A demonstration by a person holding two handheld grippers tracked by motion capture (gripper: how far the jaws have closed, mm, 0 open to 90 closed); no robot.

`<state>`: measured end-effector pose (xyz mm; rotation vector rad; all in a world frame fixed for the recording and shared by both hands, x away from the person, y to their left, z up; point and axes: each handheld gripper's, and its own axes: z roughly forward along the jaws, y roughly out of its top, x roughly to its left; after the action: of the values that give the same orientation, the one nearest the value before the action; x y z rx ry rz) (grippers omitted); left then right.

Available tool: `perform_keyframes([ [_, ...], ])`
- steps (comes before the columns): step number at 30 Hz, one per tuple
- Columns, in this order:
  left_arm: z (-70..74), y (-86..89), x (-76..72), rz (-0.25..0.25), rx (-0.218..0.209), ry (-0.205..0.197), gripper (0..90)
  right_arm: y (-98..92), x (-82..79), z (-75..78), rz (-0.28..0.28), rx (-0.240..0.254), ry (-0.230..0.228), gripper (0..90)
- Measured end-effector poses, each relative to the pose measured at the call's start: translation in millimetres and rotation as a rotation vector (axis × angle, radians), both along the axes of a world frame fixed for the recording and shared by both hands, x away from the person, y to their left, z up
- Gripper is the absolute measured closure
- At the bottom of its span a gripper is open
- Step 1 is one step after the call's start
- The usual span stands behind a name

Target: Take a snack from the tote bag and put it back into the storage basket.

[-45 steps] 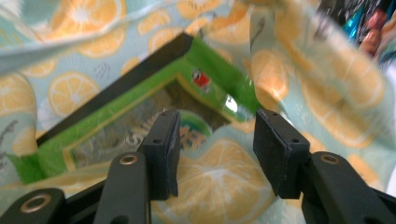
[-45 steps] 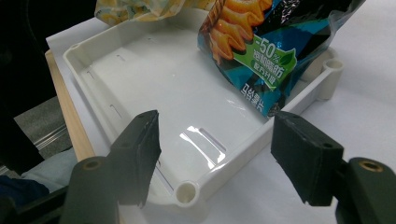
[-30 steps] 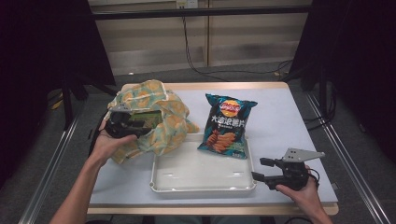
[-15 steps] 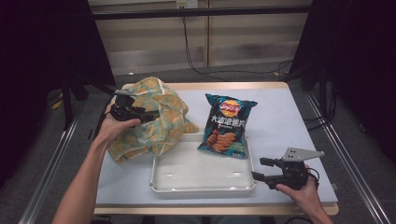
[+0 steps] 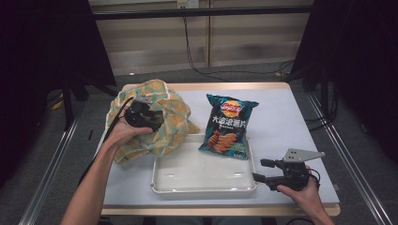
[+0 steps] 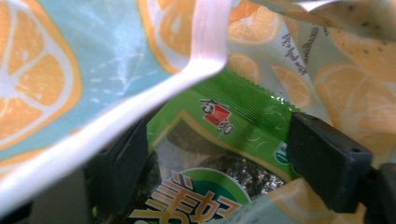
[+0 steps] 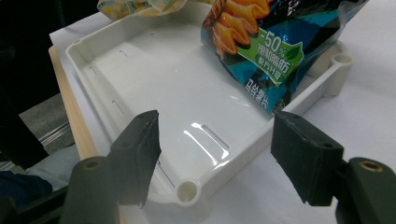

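Left gripper (image 6: pixel 210 154) advanced, opening — green packet (image 6: pixel 219 140) between jaws

The green snack packet (image 6: pixel 219 154) lies mostly hidden inside the lemon-print bag (image 6: pixel 56 79) (lower label cut off), its print too blurred to read.

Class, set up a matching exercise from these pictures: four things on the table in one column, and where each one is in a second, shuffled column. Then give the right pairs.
Things:
1. green snack packet
2. chip bag
3. white tray
4. right gripper

Places:
A. lower edge resting over the tray's far rim
B. inside the lemon-print bag, between the open jaws of the left gripper
C. jaws open, at the tray's right end
D. flat on the table at the near edge

Pairs: 1-B, 2-A, 3-D, 4-C
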<state>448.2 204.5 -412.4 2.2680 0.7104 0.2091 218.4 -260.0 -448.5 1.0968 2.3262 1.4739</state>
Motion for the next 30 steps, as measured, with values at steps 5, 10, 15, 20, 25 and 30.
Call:
perform_keyframes([
  [5,1.1,3.5,1.0,0.010,0.017,0.017,16.1,-0.6,0.5,-0.1,-0.002,0.003,0.005,32.7],
  [10,8.2,14.6,-17.1,-0.004,-0.012,0.004,16.3,-1.6,-0.8,0.3,0.002,0.004,-0.002,32.7],
  [15,14.0,12.1,-42.0,-0.054,0.002,-0.074,30.2,-2.1,-0.1,0.3,-0.003,0.004,0.001,32.7],
  [20,7.3,4.4,-56.8,-0.105,0.018,-0.085,39.8,-0.8,-0.1,0.4,-0.002,0.007,0.005,32.7],
  [25,-7.4,-3.4,-62.4,-0.071,0.065,-0.115,33.0,-0.7,0.0,0.3,-0.003,0.009,0.007,32.7],
  [30,-8.5,0.2,-55.3,-0.019,0.041,-0.133,33.2,-0.7,-0.1,0.0,0.000,0.008,0.007,32.7],
])
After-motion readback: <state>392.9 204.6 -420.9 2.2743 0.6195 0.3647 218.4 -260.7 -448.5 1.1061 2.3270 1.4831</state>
